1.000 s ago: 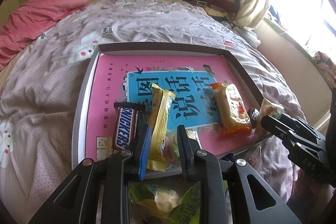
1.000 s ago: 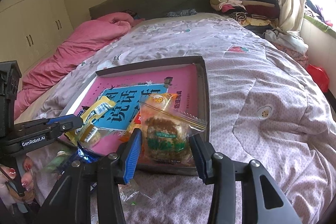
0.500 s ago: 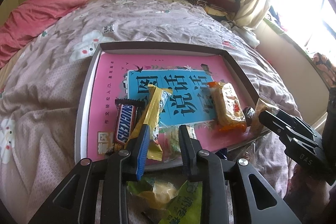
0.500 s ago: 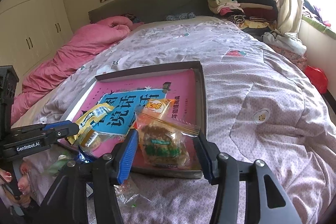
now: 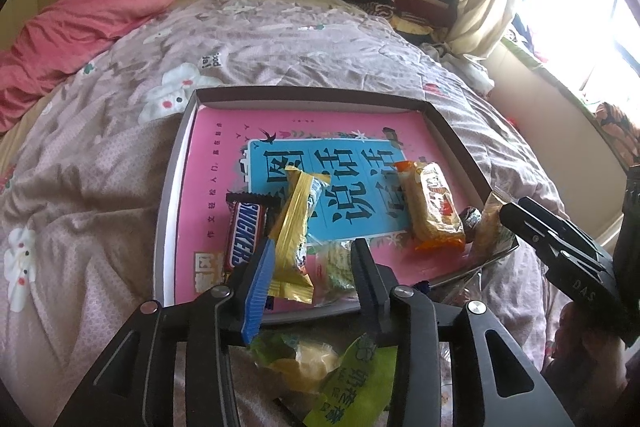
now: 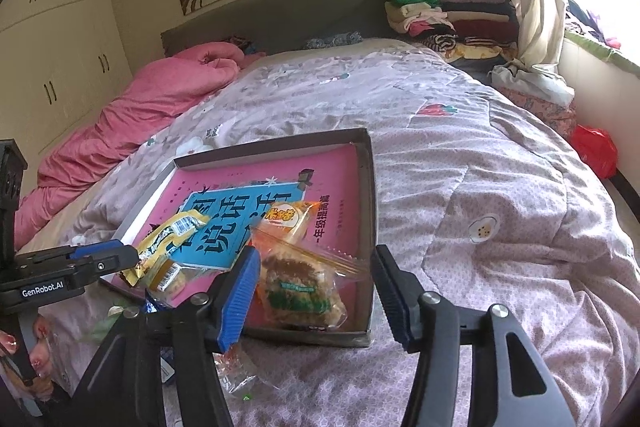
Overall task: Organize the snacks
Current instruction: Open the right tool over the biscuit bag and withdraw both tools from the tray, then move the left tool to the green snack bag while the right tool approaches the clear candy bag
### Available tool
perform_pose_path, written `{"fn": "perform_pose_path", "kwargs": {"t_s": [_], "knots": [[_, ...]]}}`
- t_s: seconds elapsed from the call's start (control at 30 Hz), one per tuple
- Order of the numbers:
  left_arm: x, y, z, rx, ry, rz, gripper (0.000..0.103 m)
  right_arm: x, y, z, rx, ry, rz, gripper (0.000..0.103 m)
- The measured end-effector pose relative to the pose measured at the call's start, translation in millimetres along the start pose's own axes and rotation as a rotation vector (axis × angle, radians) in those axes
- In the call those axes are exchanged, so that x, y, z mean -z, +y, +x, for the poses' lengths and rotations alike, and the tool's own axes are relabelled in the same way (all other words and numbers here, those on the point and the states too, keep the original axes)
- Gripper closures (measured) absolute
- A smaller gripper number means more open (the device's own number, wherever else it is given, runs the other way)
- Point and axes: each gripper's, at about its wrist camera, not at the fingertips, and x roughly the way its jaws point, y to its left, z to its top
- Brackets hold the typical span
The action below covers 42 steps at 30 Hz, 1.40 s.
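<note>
- While both tools hovered at the near rim of the tray (image 5: 176, 187), the left gripper (image 5: 310, 267) stood parted and empty around a yellow wrapper (image 5: 296, 227), likely lined up to straighten it.
- Parted wide and empty too, the right gripper (image 6: 316, 287) framed a clear-bagged rice cake (image 6: 300, 287) lying in the tray's near right corner.
- Only the left view showed the Snickers bar (image 5: 244, 231) and a green packet (image 5: 352, 383) outside, on the quilt (image 6: 500, 187).
</note>
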Motion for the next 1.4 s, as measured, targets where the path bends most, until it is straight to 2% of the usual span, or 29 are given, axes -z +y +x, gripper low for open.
{"fn": "perform_pose_path", "kwargs": {"t_s": [0.27,0.37,0.83,0.9,0.93,1.4], "knots": [[-2.5,3.4,-8.5,-0.006,-0.014,-0.003,0.058,-3.2,-2.3,-4.9,-0.003,-0.023,0.016,0.040],[-2.7,5.6,-10.9,-0.008,-0.018,-0.008,0.047,-3.6,-2.4,-6.3,-0.005,-0.029,0.019,0.040],[-2.6,8.4,-20.1,-0.033,-0.028,-0.006,0.040,-6.0,-0.1,-15.1,-0.006,-0.062,0.014,0.029],[-2.1,7.3,-21.7,-0.034,-0.030,-0.003,0.030,-6.3,0.9,-16.8,-0.007,-0.069,0.007,0.029],[-1.9,6.4,-22.1,-0.038,-0.029,0.000,0.029,-6.5,1.9,-18.0,-0.006,-0.074,0.002,0.029],[2.9,4.2,-26.0,-0.037,-0.009,0.007,0.029,-6.1,17.4,-31.3,-0.016,-0.110,-0.067,0.024]]}}
